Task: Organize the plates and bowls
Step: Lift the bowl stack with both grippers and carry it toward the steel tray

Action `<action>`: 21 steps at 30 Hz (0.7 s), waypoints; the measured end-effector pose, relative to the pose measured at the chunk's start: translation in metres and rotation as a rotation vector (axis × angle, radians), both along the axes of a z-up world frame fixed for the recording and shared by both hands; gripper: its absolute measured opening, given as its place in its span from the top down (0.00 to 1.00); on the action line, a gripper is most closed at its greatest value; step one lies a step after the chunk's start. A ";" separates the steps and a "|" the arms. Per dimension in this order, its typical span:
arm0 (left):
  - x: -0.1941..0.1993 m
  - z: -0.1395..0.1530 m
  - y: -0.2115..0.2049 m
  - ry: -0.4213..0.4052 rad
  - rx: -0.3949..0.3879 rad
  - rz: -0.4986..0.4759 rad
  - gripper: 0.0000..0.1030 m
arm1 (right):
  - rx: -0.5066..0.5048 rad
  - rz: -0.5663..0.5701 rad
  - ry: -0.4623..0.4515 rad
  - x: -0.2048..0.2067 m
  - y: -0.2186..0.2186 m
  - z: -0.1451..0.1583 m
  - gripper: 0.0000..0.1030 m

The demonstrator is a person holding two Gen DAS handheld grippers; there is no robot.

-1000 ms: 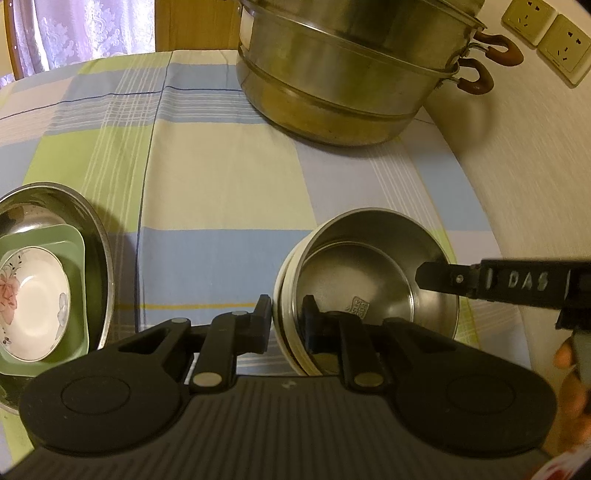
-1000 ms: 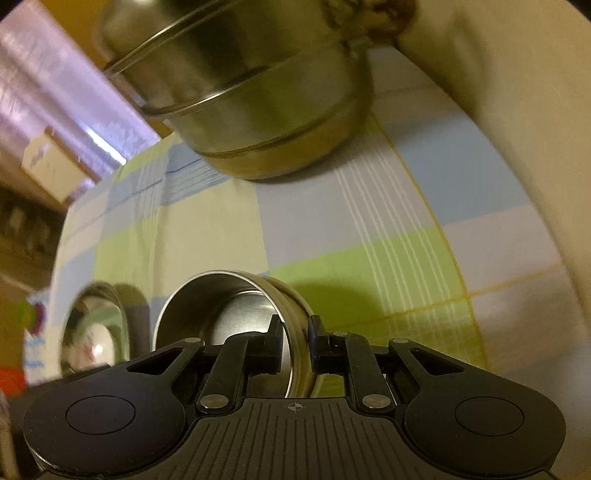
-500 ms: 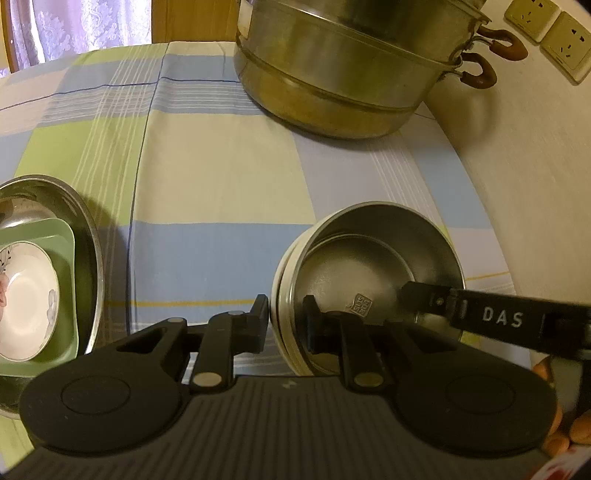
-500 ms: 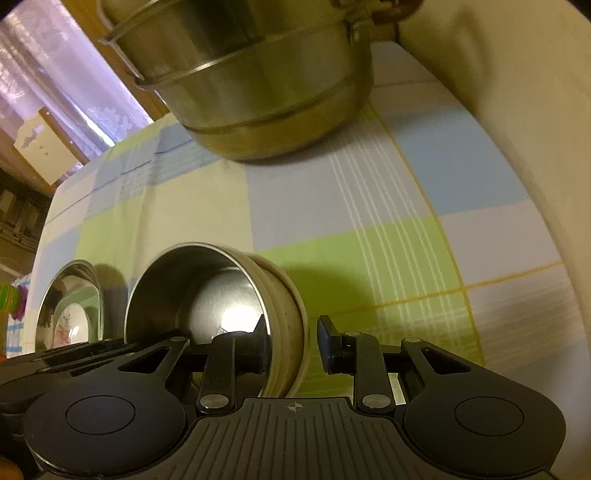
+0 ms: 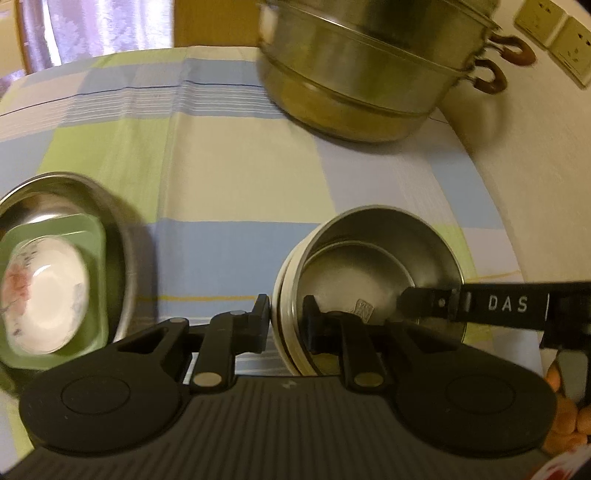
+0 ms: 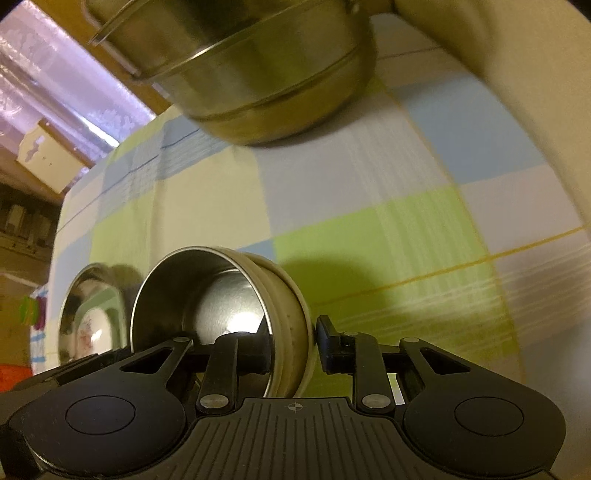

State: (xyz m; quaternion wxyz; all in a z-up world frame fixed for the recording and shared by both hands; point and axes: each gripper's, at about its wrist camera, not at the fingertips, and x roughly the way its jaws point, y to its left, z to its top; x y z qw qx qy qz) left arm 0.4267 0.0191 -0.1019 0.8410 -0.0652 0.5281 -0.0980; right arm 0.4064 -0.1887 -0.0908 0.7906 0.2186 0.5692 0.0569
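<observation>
A steel bowl with a cream outer wall [image 5: 369,266] is tilted above the checked tablecloth. My left gripper [image 5: 286,321] is shut on its near rim, one finger inside and one outside. My right gripper [image 6: 293,343] straddles the opposite rim with a gap at the outer finger, so it is open; its finger [image 5: 480,304] reaches into the bowl in the left wrist view. The bowl also shows in the right wrist view [image 6: 207,295]. At the left, a large steel bowl [image 5: 110,206] holds a green square dish [image 5: 92,236] with a white flowered bowl [image 5: 44,299] in it.
A big stacked steel steamer pot [image 5: 369,74] with brown handles stands at the back of the table near the wall [image 5: 535,166]. Wall sockets [image 5: 554,22] are at the upper right. The checked tablecloth [image 5: 229,166] lies between the pot and the bowls.
My right gripper has opened off the bowl's rim, which it gripped a second ago. The left gripper keeps its hold and the bowl has shifted slightly.
</observation>
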 end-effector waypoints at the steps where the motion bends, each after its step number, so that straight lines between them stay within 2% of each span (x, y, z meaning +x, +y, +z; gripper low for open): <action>1: -0.002 0.001 0.006 0.000 0.004 0.010 0.84 | 0.010 0.007 0.004 -0.001 0.004 -0.001 0.77; 9: -0.028 0.004 0.050 0.024 0.022 0.100 0.84 | 0.032 0.116 0.009 -0.010 0.045 -0.001 0.77; 21: -0.058 0.001 0.073 0.057 0.003 0.182 0.84 | -0.032 0.263 -0.040 -0.024 0.084 0.003 0.77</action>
